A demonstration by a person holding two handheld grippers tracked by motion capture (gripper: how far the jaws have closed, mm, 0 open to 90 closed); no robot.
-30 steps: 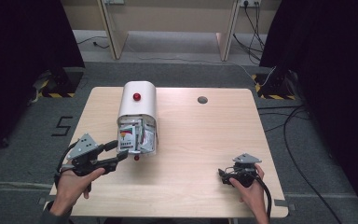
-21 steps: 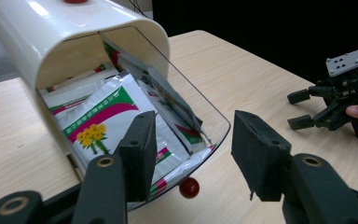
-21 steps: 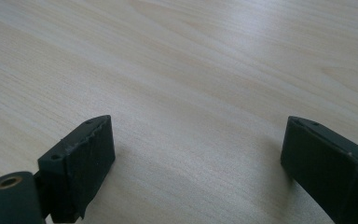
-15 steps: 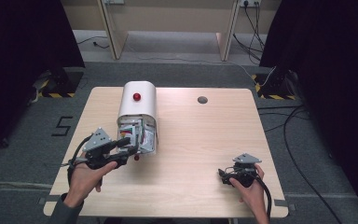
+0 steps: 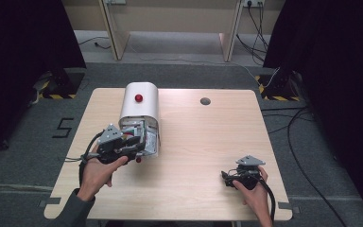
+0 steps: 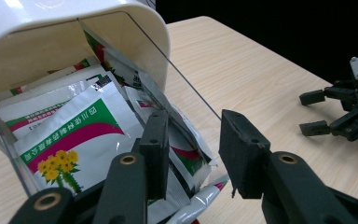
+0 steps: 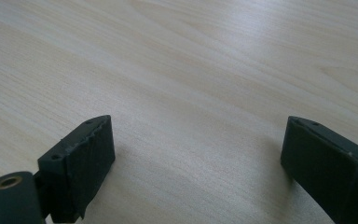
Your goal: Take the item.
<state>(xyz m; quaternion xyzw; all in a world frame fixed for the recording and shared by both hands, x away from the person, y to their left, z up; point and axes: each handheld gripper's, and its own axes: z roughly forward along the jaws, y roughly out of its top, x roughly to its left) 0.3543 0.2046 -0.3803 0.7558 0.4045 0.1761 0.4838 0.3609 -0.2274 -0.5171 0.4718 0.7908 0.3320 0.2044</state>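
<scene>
Since the earlier high view, the left gripper (image 5: 139, 144) has travelled from the table's near-left edge toward two o'clock, up to the open mouth of the white container (image 5: 139, 106), and its jaws have just been closing; the right gripper (image 5: 228, 177) has kept its place at about five o'clock on the table (image 5: 208, 137), and the container with its red knob (image 5: 138, 98) has not shifted. In the left gripper view the two black jaws stand partly open, a clear gap between them, and they straddle the rim of the container (image 6: 121, 23) where its clear front panel (image 6: 177, 77) ends; foil sachets (image 6: 81, 135) lie stacked inside, spilling toward the jaws, and one silver corner (image 6: 200, 201) pokes out just below the gap, yet no pad presses on a sachet that I can see. The right gripper's jaws, in its own view, are spread wide over bare wood (image 7: 191, 70) and hold nothing. The step in hand looks like picking a sachet out of the container. Next, I judge, the left jaws need to slide a little deeper so one pad goes over and one under a single sachet edge, then pinch and draw it out toward six o'clock; catching two sachets at once, or nipping the clear panel, seems the risk.
</scene>
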